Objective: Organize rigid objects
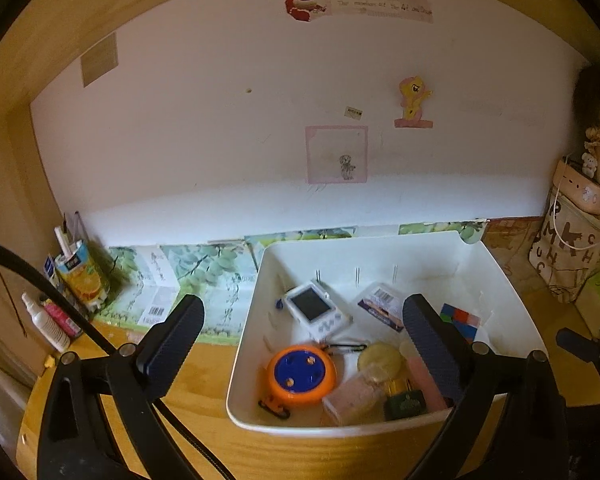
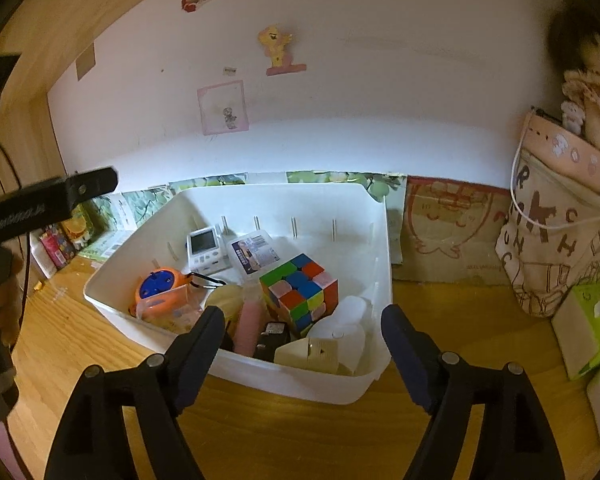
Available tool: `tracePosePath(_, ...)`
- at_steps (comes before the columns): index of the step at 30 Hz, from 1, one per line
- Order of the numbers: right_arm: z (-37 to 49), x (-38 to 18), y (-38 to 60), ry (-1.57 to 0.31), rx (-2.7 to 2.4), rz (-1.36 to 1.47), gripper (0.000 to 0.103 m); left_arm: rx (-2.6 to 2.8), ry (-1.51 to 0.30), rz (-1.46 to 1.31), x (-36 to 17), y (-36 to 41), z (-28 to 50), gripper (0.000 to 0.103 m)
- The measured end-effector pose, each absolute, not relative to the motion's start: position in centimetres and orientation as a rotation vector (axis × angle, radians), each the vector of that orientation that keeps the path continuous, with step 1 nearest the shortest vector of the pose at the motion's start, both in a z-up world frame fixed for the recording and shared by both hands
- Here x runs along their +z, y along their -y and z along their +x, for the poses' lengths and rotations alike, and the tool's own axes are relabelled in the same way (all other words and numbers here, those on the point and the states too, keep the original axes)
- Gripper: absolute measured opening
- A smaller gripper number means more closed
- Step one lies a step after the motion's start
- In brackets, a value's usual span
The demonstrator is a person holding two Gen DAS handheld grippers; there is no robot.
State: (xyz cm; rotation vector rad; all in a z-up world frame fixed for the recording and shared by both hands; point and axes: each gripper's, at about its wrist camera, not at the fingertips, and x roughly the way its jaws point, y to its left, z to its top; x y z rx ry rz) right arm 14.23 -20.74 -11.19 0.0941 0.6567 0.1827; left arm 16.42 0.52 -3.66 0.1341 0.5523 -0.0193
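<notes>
Hovering both over the white bin point(image 2: 340, 384), I keep the left hand-held gripper point(image 1: 300, 344) and the right hand-held gripper point(image 2: 304, 336) spread and empty; the cube point(image 2: 300, 292) and orange reel point(image 1: 300, 376) sit inside, just ahead, gathered for tidiness.

Readable markings, item by item:

- Cloth bag point(image 2: 556, 240), right of the tabletop: scattered capital letters, among them R, K, C, H and U.
- Black bar point(image 2: 40, 204) at the left edge of the right wrist view: embossed lettering, too blurred to spell out.
- Paper strip point(image 1: 384, 4) high on the wall: one handwritten line, illegible.
- Clear plastic case point(image 2: 254, 254) in the bin: barcode label, print too small to read.
- Leaf-patterned sheet point(image 1: 156, 304): barcode, digits unreadable.
</notes>
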Motion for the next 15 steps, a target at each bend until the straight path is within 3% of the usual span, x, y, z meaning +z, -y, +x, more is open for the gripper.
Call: tracePosePath(15, 10.7, -11.9, 22.5, -0.753, 0.255, 0.078, 0.085, 0.078, -0.629, 0.029, -4.9, -1.4, 10.8, 0.1)
